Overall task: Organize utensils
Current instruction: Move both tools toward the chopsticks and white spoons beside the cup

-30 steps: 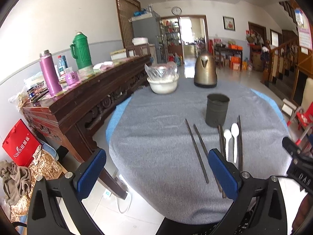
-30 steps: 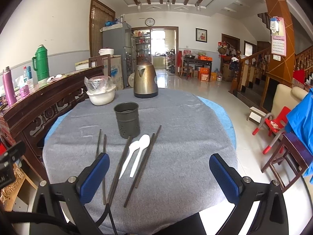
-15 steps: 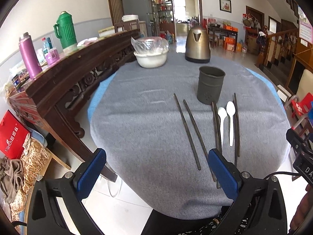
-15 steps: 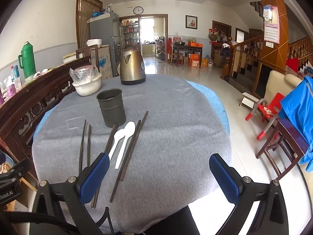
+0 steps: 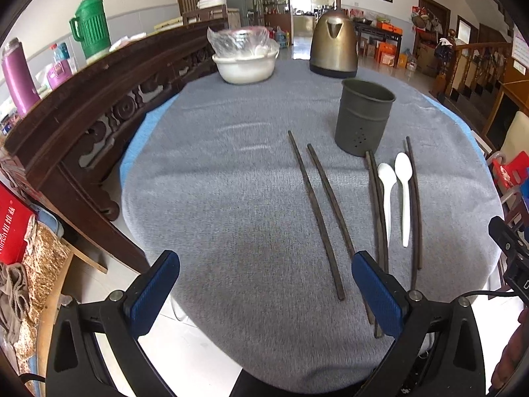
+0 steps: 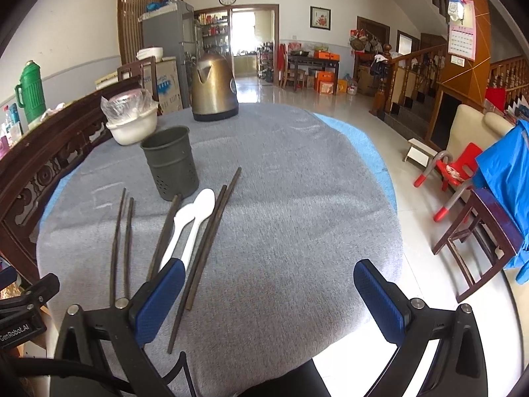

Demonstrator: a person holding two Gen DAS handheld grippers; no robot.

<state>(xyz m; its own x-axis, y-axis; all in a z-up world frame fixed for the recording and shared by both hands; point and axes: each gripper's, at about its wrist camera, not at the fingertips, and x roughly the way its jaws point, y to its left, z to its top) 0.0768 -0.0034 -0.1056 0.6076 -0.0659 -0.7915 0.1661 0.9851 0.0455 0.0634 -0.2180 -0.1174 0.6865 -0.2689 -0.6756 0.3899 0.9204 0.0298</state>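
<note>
A dark grey metal utensil holder (image 5: pixel 363 117) (image 6: pixel 170 162) stands upright on the grey-clothed round table (image 5: pixel 215 182). In front of it lie several dark chopsticks (image 5: pixel 314 211) (image 6: pixel 211 231) and two white plastic spoons (image 5: pixel 386 195) (image 6: pixel 185 225), all pointing roughly toward me. My left gripper (image 5: pixel 264 264) hovers open over the table's near edge, its right pad (image 5: pixel 377 294) above the ends of the left pair of chopsticks. My right gripper (image 6: pixel 267 268) is open too, with its left pad (image 6: pixel 158 297) over the spoon handles. Neither holds anything.
A brass kettle (image 5: pixel 334 46) and a white bowl covered in plastic (image 5: pixel 244 59) stand at the table's far side. A carved wooden sideboard (image 5: pixel 82 99) runs along the left. A red child's chair (image 6: pixel 459 168) and a dark stool (image 6: pixel 479 231) stand right of the table.
Both grippers have moved in toward the table and tilted down, so the utensils and holder look larger and nearer. Nothing on the table has moved and both grippers stay open.
</note>
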